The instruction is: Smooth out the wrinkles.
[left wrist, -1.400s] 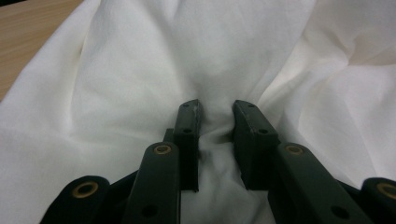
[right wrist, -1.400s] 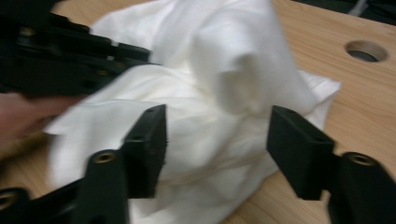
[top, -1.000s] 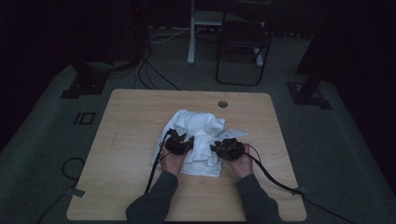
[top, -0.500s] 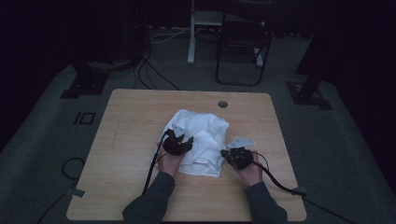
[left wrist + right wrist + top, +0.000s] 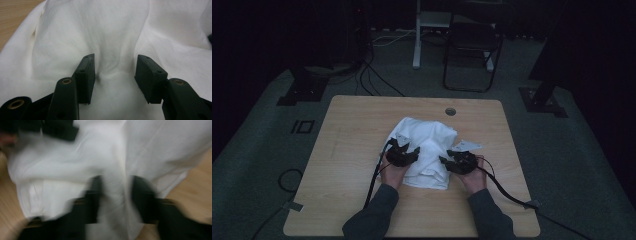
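White cloth lies between left tool's parted jaws.

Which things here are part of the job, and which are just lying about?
In the job: white cloth; left tool, jaws apart over a cloth ridge; right tool, at the cloth's right edge.
Lying about: folding chair; floor cables; table, only a support.
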`<state>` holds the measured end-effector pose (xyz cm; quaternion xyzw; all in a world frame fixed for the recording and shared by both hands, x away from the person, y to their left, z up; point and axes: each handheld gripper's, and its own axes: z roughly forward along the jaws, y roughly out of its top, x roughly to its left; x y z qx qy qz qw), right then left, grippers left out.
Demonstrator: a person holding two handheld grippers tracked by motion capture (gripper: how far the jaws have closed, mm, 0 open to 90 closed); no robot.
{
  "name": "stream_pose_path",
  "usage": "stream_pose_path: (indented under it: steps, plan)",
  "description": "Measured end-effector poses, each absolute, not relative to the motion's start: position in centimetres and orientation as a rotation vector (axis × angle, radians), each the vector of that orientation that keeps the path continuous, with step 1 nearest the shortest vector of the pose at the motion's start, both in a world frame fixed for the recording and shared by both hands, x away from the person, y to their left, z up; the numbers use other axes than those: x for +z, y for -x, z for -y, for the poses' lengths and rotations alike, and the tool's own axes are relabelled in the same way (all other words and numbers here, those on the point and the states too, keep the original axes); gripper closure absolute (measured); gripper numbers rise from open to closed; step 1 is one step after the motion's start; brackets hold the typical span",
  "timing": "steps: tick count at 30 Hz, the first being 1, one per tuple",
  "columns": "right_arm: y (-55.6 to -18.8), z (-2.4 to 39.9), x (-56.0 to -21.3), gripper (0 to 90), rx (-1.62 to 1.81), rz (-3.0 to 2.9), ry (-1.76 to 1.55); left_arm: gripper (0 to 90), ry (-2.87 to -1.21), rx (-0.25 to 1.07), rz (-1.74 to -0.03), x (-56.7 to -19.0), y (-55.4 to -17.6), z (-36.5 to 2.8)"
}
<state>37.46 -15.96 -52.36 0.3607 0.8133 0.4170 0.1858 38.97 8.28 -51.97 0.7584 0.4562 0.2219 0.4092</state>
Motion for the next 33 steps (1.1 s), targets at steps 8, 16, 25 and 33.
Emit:
stream_pose_path:
  steps: [8, 16, 25, 33]
  plan:
    - [-36.2, 17.3, -53.3, 82.3, 1.010, -2.368, -1.014, 47.8, -1.881, 0.564, -1.114, -50.7, -38.2, -9.8]
    - [-35.9, 16.9, -51.2, 44.2, 1.288, -2.274, -0.923, 46.3, -1.831, 0.594, -1.108, -49.4, -38.3, -13.6]
    - [-37.7, 12.7, -54.6, 24.8, 1.094, -2.438, -0.842, 46.2, -1.899, 0.546, -1.116, -51.9, -38.4, -13.7]
    - [-39.9, 13.9, -55.3, 26.1, 1.008, -2.362, -0.951, 46.1, -1.847, 0.539, -1.173, -52.6, -36.9, -12.3]
